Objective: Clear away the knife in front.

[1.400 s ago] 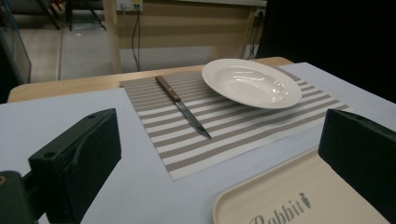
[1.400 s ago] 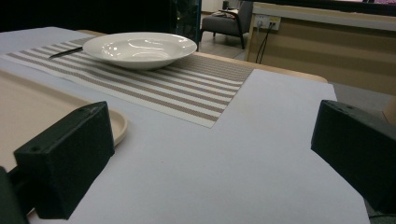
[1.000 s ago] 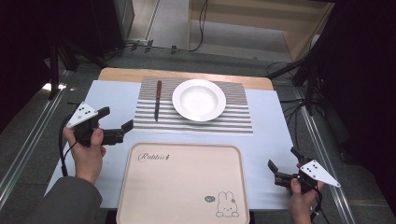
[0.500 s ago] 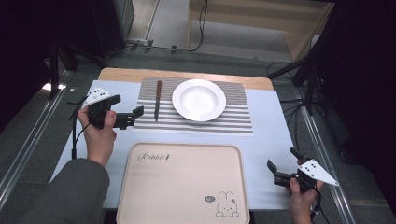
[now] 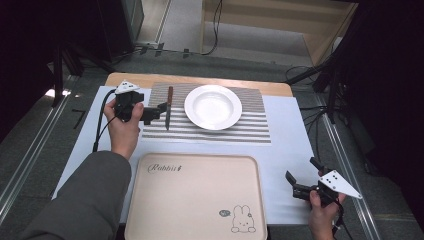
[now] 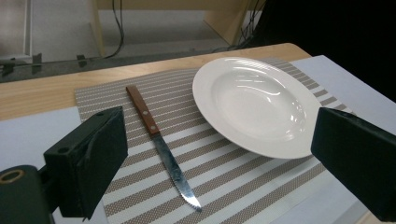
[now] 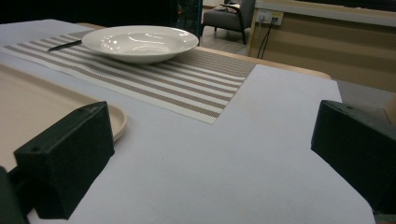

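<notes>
The table (image 5: pixel 287 125) is covered with a pale sheet, and this gives a plain ground on which every thing is easily seen. Nearest to the person a large beige tray (image 5: pixel 195 200) with a rabbit drawing is placed; it is empty, and it is judged to be kept there as a place to which things can be carried. Behind it a striped placemat (image 5: pixel 250 127) is laid, so that the tableware does not lie on the bare sheet. On the mat a white deep plate (image 5: pixel 213 106) is set, upright and empty. Just beside the plate, on its left in the high view and not touching it, a knife (image 6: pixel 161 144) with a wooden handle is laid flat, the handle pointing away from the person and the serrated tip toward the person.

The left gripper (image 5: pixel 159 109) is held at the left edge of the mat, close to the knife. Its jaws are spread wide and nothing is grasped between them; in the left gripper view the knife is seen lying in the gap between the two jaws. From this it is judged that the knife is the thing being reached for, and that the jaws are kept apart so that they can be brought around it.

The right gripper (image 5: pixel 302 177) is held low at the right near corner of the table, well apart from the mat. Its jaws are also spread and empty, and it is judged to be only waiting.
</notes>
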{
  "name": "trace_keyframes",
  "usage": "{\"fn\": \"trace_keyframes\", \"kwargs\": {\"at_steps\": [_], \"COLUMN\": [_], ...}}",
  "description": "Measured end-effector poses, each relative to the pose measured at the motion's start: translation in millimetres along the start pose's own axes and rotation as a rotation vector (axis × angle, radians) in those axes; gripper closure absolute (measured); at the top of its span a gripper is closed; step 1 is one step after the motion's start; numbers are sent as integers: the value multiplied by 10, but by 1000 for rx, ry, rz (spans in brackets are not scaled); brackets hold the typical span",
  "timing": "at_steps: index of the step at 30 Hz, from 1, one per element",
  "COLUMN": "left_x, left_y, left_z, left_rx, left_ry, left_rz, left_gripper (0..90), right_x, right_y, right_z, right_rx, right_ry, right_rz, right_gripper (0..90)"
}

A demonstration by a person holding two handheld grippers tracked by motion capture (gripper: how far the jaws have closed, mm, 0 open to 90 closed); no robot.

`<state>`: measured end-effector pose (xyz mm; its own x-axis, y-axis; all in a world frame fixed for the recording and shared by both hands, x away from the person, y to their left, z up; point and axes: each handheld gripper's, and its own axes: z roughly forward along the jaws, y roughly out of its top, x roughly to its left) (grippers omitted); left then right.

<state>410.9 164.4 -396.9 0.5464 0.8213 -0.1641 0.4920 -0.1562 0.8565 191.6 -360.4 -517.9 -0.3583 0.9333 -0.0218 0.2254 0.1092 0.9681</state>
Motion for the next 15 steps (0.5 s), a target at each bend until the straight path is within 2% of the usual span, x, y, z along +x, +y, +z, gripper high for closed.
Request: {"fn": "trace_keyframes", "kwargs": {"at_steps": [1, 4, 6, 8, 10, 11, 14, 15], "left_x": [0, 13, 41, 51, 80, 120, 144, 163], "left_y": [0, 40, 85, 100, 124, 142, 156, 167], "left_z": [0, 135, 265, 306, 398, 492, 580, 672], "left_rx": [0, 29, 54, 63, 82, 105, 125, 155], "left_ry": [0, 23, 35, 48, 70, 88, 110, 125], "left_rz": [0, -5, -26, -29, -51, -74, -85, -90], "left_gripper": [34, 56, 75, 92, 130, 152, 217, 246], "right_x": [0, -1, -1, -1, -4, -5, -6, -7], "right_y": [0, 0, 0, 0, 0, 0, 0, 0], "right_z": [0, 0, 1, 0, 0, -1, 0, 1], "right_rx": [0, -1, -1, -2, -3, -2, -2, -2], "right_ry": [0, 1, 2, 2, 4, 3, 5, 4], "right_rz": [0, 1, 1, 1, 2, 3, 3, 3], "right_gripper": [0, 0, 0, 0, 0, 0, 0, 0]}}
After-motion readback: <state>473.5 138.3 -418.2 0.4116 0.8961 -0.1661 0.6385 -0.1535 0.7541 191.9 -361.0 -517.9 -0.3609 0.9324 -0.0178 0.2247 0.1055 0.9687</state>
